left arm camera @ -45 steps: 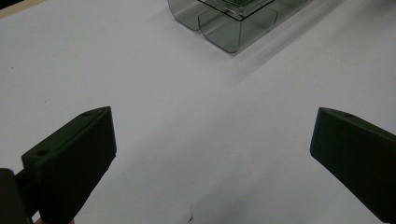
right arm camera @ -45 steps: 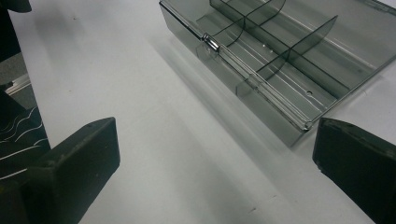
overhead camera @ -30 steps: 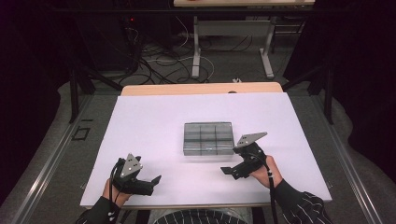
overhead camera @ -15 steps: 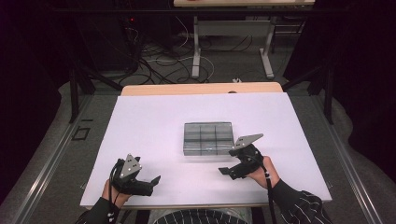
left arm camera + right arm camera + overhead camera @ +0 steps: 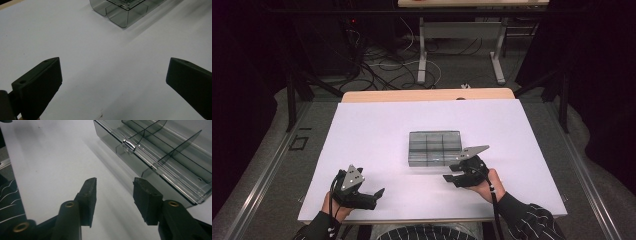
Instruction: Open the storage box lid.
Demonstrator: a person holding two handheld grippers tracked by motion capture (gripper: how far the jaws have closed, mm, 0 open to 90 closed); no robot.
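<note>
1. Clear smoky compartment box (image 5: 434, 148), lid shut, at centre of high view on white table (image 5: 377, 135); inner dividers and small latch (image 5: 128, 145) visible in right gripper view, upper right.
2. Right gripper (image 5: 453, 173) just below and right of box's near edge, close beside it, not touching; jaws partly apart, just been closing, nothing between them, only bare table.
3. Left gripper (image 5: 376, 196) at lower left of high view, well apart from box; jaws wide apart, empty.
4. Cables (image 5: 377, 65) and table legs (image 5: 422, 60) on floor, upper centre.
</note>
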